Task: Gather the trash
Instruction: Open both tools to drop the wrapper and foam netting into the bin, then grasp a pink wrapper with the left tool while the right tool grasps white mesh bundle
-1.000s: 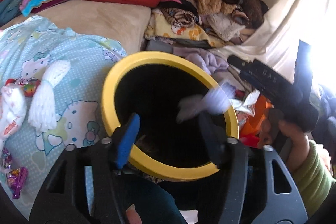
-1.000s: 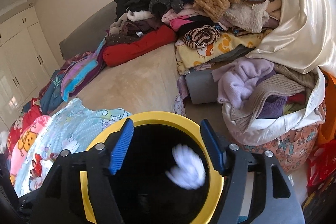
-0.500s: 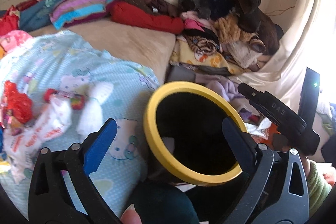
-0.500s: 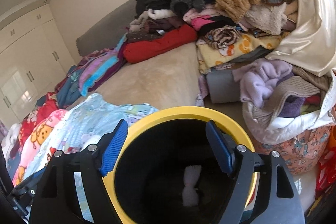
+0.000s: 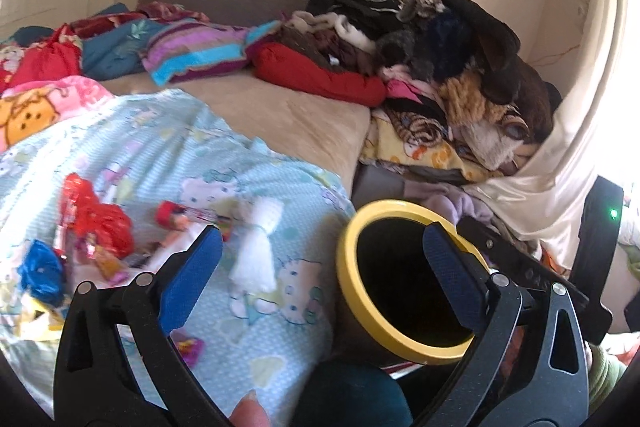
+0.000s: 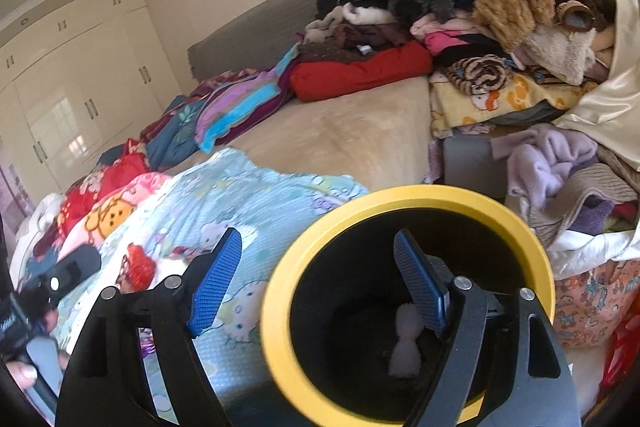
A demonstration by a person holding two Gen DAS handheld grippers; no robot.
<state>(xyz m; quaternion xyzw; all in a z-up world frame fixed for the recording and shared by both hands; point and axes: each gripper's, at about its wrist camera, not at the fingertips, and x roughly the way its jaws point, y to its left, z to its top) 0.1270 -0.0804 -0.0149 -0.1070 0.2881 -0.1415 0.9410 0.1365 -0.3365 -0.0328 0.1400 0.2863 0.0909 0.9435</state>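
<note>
A black bin with a yellow rim [image 5: 362, 311] [image 6: 280, 327] stands beside the bed. A white foam net [image 6: 406, 345] lies at its bottom. My right gripper [image 6: 320, 285] is open and empty, its right finger over the bin's mouth. My left gripper [image 5: 320, 275] is open and empty, straddling the bin's left rim and the bed. On the light blue Hello Kitty sheet [image 5: 248, 327] lie another white foam net [image 5: 258, 247], a red wrapper [image 5: 96, 219], a blue wrapper [image 5: 40, 271] and other candy wrappers [image 5: 180, 217].
A tall heap of clothes and blankets [image 5: 440, 39] fills the bed's far right. A bag of clothes [image 6: 580, 227] stands right of the bin. Folded blankets [image 5: 192, 47] line the headboard. White wardrobes [image 6: 72, 95] stand at the left.
The white foam net fell from my right gripper into the bin and came to rest at its bottom. Both grippers opened wider. The left gripper swung left toward the trash on the sheet.
</note>
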